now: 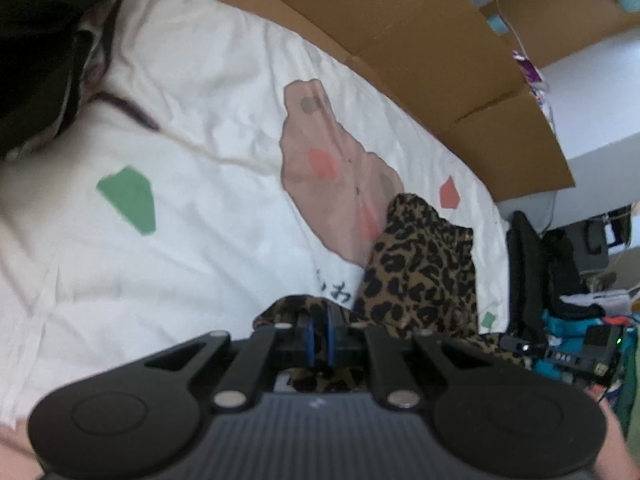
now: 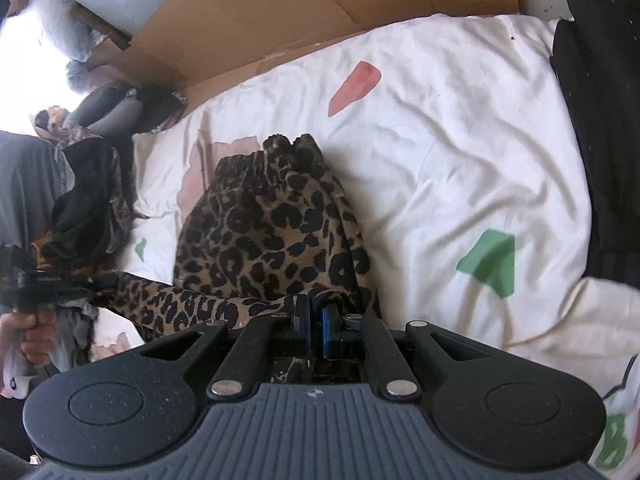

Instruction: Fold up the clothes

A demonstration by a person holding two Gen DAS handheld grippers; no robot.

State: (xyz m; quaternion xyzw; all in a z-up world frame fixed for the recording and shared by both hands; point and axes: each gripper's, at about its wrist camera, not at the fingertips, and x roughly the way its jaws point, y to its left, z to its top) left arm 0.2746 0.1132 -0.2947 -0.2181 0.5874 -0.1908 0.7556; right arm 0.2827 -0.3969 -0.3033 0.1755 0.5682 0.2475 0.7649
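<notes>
Grippers, left [image 1: 319,330] and right [image 2: 316,320], both pinch the leopard garment [image 2: 272,224] at its near edge. You're mid-fold, I'd say; next, lay it flat on the white bedding [image 2: 460,152].

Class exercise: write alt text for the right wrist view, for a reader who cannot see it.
The right gripper, jaws shut, pinches an edge of a leopard-print garment that is heaped on a white bedsheet with red and green patches. At the far left the left gripper holds another part of the same garment; flattened cardboard lies behind the bed.
</notes>
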